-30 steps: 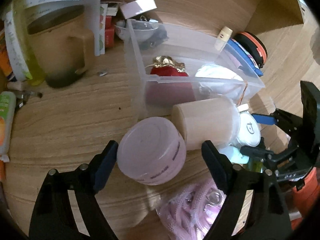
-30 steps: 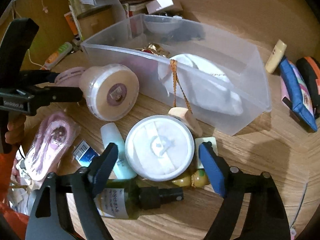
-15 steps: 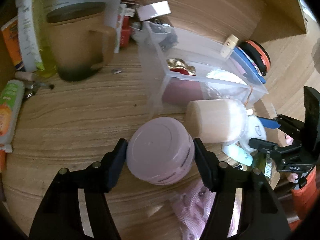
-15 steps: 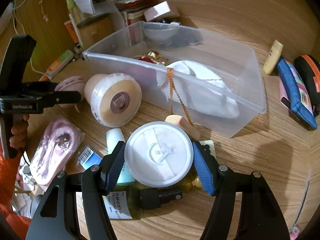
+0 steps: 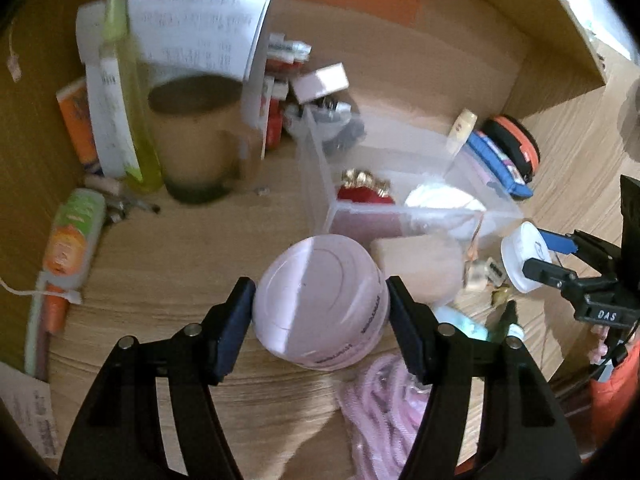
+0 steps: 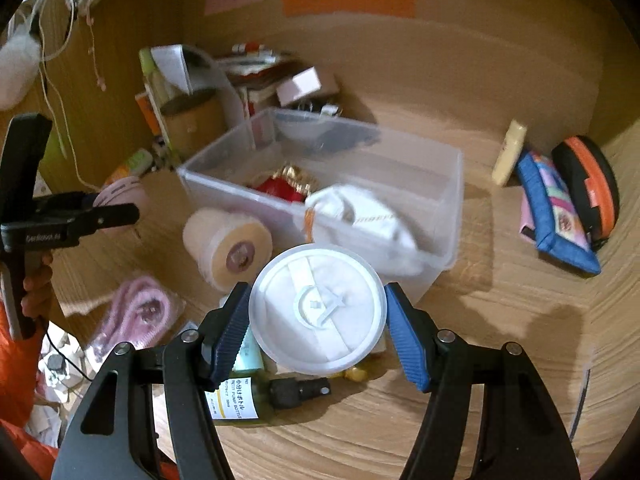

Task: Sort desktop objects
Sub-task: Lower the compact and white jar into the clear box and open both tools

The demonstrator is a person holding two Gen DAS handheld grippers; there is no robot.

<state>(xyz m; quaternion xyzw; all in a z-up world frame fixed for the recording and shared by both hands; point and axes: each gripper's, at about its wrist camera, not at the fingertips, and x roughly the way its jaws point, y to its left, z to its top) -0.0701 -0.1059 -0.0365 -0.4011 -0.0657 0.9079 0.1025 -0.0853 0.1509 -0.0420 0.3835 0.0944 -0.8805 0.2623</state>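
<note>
My left gripper (image 5: 321,320) is shut on a round pink jar (image 5: 320,304) and holds it above the wooden desk. My right gripper (image 6: 317,326) is shut on a round white puff case (image 6: 318,310), lifted off the desk; it also shows in the left wrist view (image 5: 524,254). A clear plastic bin (image 6: 404,188) stands behind both, holding a red and gold pouch (image 6: 286,186) and a white cloth (image 6: 360,212). The same bin shows in the left wrist view (image 5: 320,168). A beige cylinder (image 6: 228,248) lies on its side in front of the bin.
A green pump bottle (image 6: 256,398), a pale blue tube (image 6: 248,356) and a pink bagged item (image 6: 136,316) lie under the right gripper. A brown mug (image 5: 192,144), a yellow-green bottle (image 5: 128,100) and boxes stand at the back left. A blue pouch (image 6: 556,208) and an orange-black case (image 6: 592,184) lie at right.
Both grippers closed on their objects and lifted them: the left raised the pink jar, the right raised the white puff case off the pile.
</note>
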